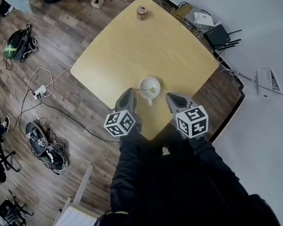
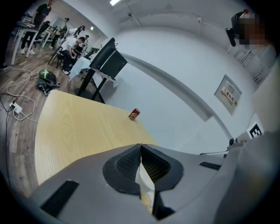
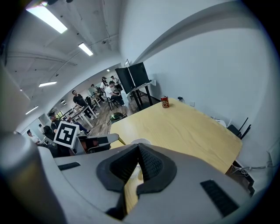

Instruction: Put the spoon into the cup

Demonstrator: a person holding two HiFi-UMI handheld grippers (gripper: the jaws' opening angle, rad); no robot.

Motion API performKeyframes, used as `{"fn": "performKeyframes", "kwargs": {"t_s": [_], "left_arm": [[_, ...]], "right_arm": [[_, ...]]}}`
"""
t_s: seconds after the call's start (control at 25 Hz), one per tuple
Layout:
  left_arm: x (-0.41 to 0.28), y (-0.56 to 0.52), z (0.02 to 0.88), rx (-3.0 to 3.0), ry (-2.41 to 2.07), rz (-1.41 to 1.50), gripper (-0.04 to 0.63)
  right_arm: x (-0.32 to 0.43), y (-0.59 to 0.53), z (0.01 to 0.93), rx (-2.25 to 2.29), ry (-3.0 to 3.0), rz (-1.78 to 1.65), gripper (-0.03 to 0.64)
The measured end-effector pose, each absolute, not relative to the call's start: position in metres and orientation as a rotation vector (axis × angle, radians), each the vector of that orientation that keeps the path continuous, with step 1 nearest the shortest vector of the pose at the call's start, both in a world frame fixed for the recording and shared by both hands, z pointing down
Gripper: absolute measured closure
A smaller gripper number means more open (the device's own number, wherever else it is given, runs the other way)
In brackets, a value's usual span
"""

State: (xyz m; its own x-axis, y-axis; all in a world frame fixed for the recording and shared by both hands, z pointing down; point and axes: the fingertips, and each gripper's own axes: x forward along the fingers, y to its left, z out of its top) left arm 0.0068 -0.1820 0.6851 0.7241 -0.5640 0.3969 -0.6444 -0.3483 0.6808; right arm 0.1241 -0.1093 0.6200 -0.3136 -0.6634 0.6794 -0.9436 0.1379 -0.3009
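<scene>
A white cup stands near the front edge of the wooden table. The thin spoon lies inside it, with its handle leaning out over the left rim. My left gripper is just left of the cup and is shut, with nothing seen between its pads. To the right of the cup and a little nearer to me, my right gripper has its tips closed together. In the right gripper view the cup rim peeks over the jaws, and the left gripper is beside it.
A red can stands at the table's far edge, also seen as the can and the can. Cables, bags and a power strip lie on the floor to the left. A router sits by the wall on the right.
</scene>
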Motion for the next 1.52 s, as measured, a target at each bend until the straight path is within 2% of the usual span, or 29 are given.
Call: {"fn": "performKeyframes", "kwargs": {"t_s": [0.44,0.56,0.64,0.96,1.24,1.52], "left_arm": [[0.01,-0.179,0.689,2.018,-0.921,0.108,0.557],[0.005,-0.177,0.685,2.017,-0.943,0.108,0.513],[0.002,-0.175,0.678,2.025,-0.96,0.099,0.508],[-0.008,-0.164,0.629,2.057,-1.045,0.061,0.51],[-0.002,-0.152,0.568,2.176,-1.086,0.052,0.557],[0.018,-0.134,0.505,2.324,-1.104,0.074,0.561]], "right_arm": [[0.132,-0.096,0.614,1.545,-2.058,0.982,0.595],[0.134,-0.094,0.61,1.544,-2.078,0.968,0.595],[0.134,-0.092,0.606,1.541,-2.095,0.956,0.595],[0.125,-0.096,0.577,1.51,-2.192,0.869,0.595],[0.115,-0.098,0.534,1.516,-2.299,0.774,0.595],[0.116,-0.093,0.482,1.568,-2.407,0.657,0.595]]}}
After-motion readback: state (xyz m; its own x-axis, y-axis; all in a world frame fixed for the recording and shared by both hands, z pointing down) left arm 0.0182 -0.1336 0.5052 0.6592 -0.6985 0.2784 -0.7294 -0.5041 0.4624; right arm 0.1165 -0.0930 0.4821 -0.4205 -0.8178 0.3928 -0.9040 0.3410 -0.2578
